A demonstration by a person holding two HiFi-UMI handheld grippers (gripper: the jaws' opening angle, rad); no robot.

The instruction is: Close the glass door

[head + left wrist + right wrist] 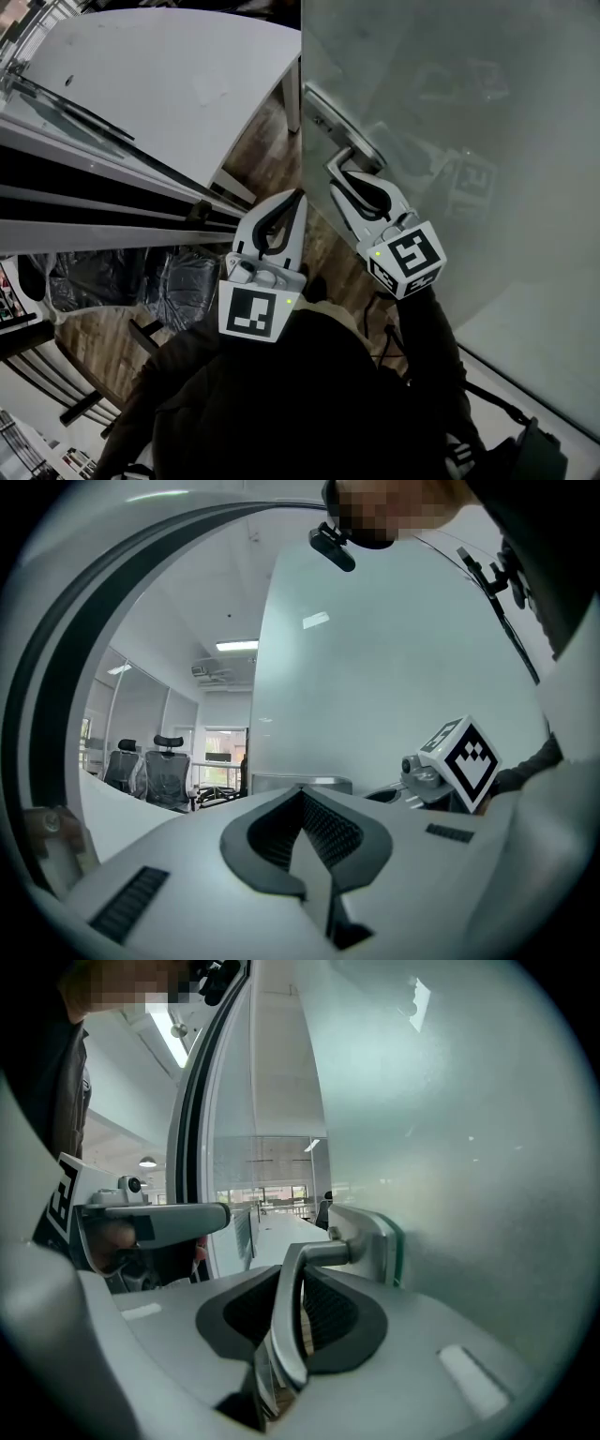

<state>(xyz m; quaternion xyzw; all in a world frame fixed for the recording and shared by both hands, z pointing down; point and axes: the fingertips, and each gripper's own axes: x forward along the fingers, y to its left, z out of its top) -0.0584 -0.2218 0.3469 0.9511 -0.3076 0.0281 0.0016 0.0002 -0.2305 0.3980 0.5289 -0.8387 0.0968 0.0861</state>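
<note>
Two grippers are up at the door, but only one is engaged. The right gripper [354,180] has its fingers clamped on the silver metal lever handle [339,164], which juts from a metal lock plate [328,117] on the left edge of the tall frosted glass door [469,94]. That door fills the right of the scene. The lever's long axis runs nearly in line with the fingers, from the plate back between them, so any closing move, I judge, goes through this hand. The left gripper [296,197] hangs just to the left, fingers closed on nothing, clear of the door. A white desk [169,84] lies far left. The frosted pane hides what is beyond it, and the gap to the frame is hard to make out.
</note>
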